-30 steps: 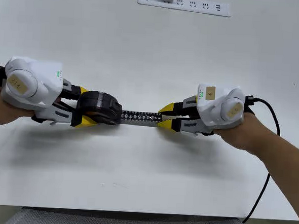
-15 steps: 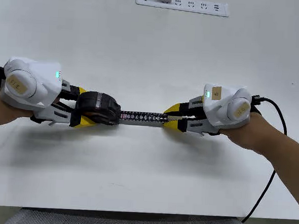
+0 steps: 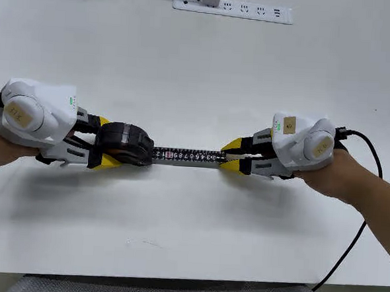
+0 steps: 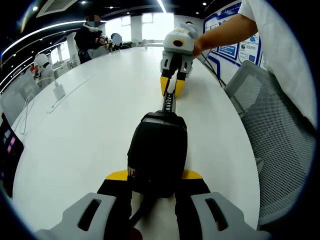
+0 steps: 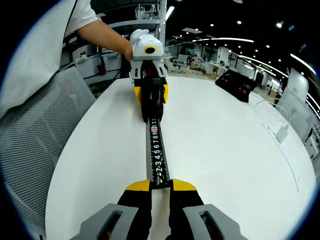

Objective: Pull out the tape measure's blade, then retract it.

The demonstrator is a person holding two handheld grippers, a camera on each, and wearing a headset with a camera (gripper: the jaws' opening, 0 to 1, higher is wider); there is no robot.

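- The left gripper (image 3: 109, 142) has its yellow-tipped jaws clamped on either side of the black tape measure (image 3: 123, 143), which sits low over the white table (image 3: 199, 73), left of centre in the head view.
- In the left gripper view, the tape measure (image 4: 157, 150) sits wedged between that gripper's (image 4: 155, 175) jaws, with its mouth facing away.
- The blade (image 3: 188, 155) runs out of the tape measure to the right, a straight dark strip with white numerals and a red mark near the housing.
- The right gripper (image 3: 231, 155) pinches the blade's far end, its jaws closed on it.
- In the right gripper view, the blade (image 5: 156, 152) stretches from that gripper's (image 5: 160, 186) jaws to the tape measure (image 5: 152, 102).
- The two grippers are well apart, facing each other along the blade.
- A white power strip (image 3: 233, 7) lies at the table's far edge.
- A black cable (image 3: 359, 215) trails from the right gripper off the near edge.
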